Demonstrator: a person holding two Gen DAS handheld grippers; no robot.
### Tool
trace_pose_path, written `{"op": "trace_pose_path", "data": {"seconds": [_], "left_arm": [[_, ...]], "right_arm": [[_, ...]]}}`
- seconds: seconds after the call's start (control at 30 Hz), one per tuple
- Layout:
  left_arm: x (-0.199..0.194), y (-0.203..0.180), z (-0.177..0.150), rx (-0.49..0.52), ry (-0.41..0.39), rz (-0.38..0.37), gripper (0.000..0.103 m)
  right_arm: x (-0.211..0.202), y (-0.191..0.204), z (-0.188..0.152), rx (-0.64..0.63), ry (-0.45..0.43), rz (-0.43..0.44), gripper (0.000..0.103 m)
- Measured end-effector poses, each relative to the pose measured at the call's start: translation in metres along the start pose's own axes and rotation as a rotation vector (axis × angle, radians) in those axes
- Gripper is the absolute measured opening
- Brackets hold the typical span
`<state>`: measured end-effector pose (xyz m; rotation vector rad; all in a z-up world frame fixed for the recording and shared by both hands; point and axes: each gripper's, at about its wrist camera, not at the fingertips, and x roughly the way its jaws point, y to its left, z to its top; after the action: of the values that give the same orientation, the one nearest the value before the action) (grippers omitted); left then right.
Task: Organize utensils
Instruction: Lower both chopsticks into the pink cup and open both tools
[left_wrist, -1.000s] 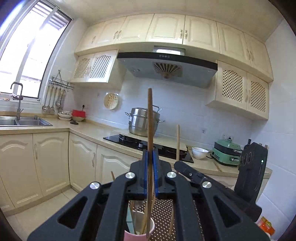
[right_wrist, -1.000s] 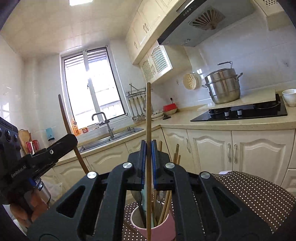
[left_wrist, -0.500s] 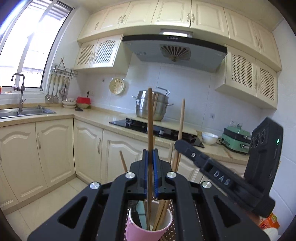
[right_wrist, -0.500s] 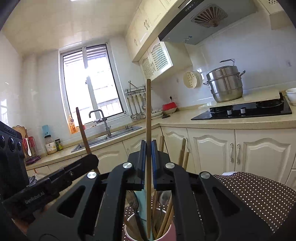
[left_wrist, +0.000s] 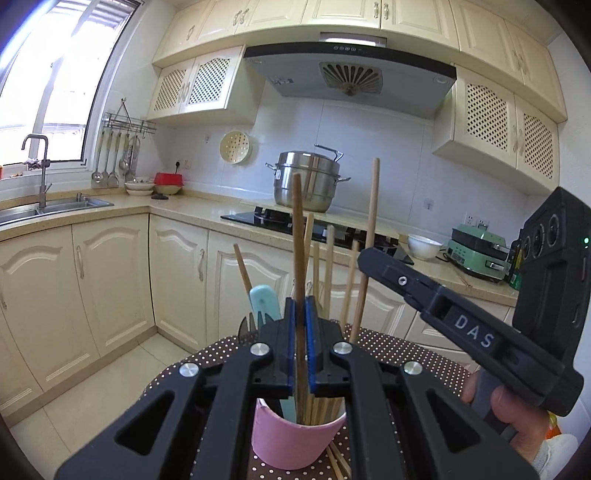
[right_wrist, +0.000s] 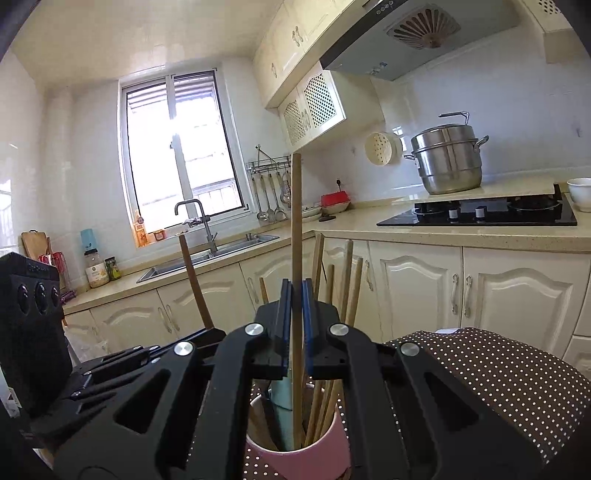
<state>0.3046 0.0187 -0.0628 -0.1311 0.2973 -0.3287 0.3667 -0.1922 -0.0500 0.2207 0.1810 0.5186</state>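
A pink cup (left_wrist: 295, 439) stands on a brown dotted cloth (left_wrist: 406, 354) and holds several wooden chopsticks, a light blue handle (left_wrist: 264, 302) and a fork. My left gripper (left_wrist: 300, 325) is shut on an upright chopstick (left_wrist: 298, 229), whose lower end reaches into the cup. My right gripper (right_wrist: 296, 317) is shut on another upright chopstick (right_wrist: 296, 221), its lower end also inside the pink cup (right_wrist: 303, 454). Each gripper shows in the other's view: the right gripper (left_wrist: 369, 258) comes in from the right, the left gripper (right_wrist: 212, 334) from the left.
Loose chopsticks (left_wrist: 338, 461) lie on the cloth beside the cup. Behind runs an L-shaped counter with a sink (right_wrist: 207, 254), a black hob (right_wrist: 480, 214), a steel pot (left_wrist: 308, 184), a white bowl (left_wrist: 424, 245) and a green appliance (left_wrist: 480, 254). A hand (left_wrist: 517, 417) holds the right gripper.
Both grippers have come down over the cup with their chopsticks. The chopsticks' lower ends now sit deeper in the cup, and the cup shows fuller in both views.
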Motion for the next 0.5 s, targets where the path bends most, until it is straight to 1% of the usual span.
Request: {"op": "trace_pose_path", "data": {"seconds": [0.2, 0.3, 0.33, 0.37, 0.4, 0.43, 0.5], "left_arm": [[-0.003, 0.009, -0.001, -0.053, 0.004, 0.000, 0.006], [-0.007, 0.009, 0.001, -0.055, 0.014, -0.009, 0.007], [-0.008, 0.008, 0.001, -0.053, 0.014, -0.011, 0.013], [-0.010, 0.007, 0.001, -0.049, 0.013, -0.010, 0.022], [-0.012, 0.006, 0.001, -0.046, 0.008, -0.001, 0.039], [-0.015, 0.005, 0.002, -0.043, -0.003, 0.005, 0.042], [-0.019, 0.005, 0.002, -0.043, -0.009, 0.006, 0.042]], "right_arm": [[-0.004, 0.001, -0.010, -0.006, 0.025, -0.011, 0.006], [-0.006, 0.002, -0.014, -0.009, 0.034, -0.017, 0.006], [-0.007, 0.002, -0.016, -0.010, 0.036, -0.018, 0.006], [-0.007, 0.003, -0.017, -0.010, 0.037, -0.020, 0.006], [-0.008, 0.003, -0.018, -0.010, 0.038, -0.020, 0.006], [-0.008, 0.004, -0.018, -0.011, 0.039, -0.021, 0.006], [-0.009, 0.005, -0.019, -0.016, 0.044, -0.023, 0.006]]}}
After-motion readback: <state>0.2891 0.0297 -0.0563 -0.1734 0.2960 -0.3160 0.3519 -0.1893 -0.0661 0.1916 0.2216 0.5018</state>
